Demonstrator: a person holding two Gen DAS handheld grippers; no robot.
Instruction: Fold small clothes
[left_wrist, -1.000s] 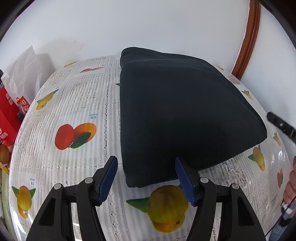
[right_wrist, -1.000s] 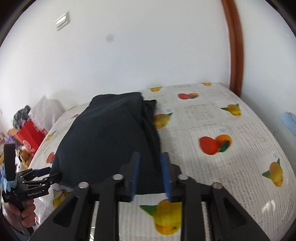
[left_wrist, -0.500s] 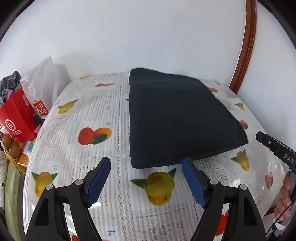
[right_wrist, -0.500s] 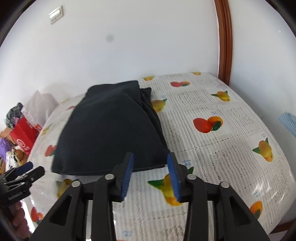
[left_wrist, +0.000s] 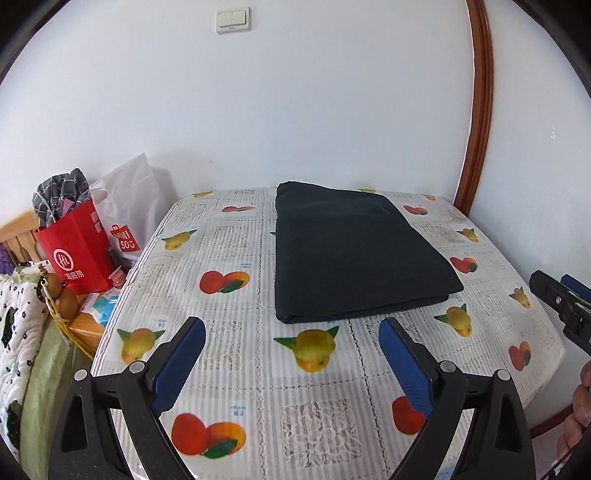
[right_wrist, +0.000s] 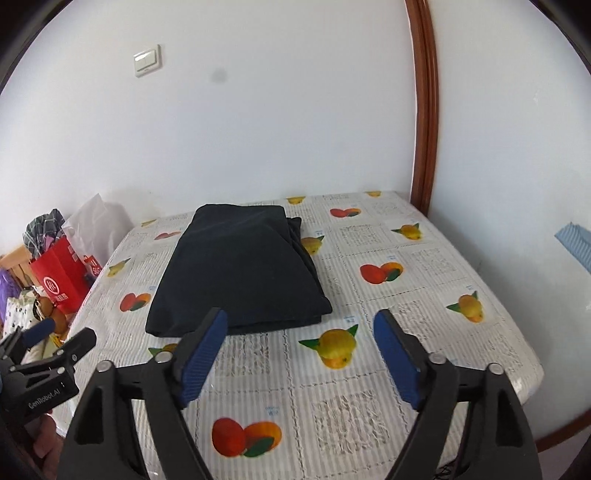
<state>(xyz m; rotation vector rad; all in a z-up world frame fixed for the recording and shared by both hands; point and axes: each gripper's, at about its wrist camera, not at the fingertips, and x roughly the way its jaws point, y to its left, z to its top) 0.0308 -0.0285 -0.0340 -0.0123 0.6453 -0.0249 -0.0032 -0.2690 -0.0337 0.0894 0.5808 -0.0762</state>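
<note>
The dark garment (left_wrist: 351, 251) lies folded into a flat, neat rectangle on the far half of my desk (left_wrist: 317, 417), layered edges showing along its right side. My left claw (left_wrist: 291, 354) and right claw (right_wrist: 299, 347) both gape wide, holding nothing, near it.

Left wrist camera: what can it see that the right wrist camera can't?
Only the left wrist view shows the orange wooden gourds hanging beside the table, and the right gripper at its edge. Only the right wrist view shows a pale blue striped cloth by the wall, and the layered side edges of the folded dark navy garment. Both show that garment lying flat on the fruit-print tablecloth, the red paper shopping bag, the white wall switch, and open blue-padded jaws holding nothing.
</note>
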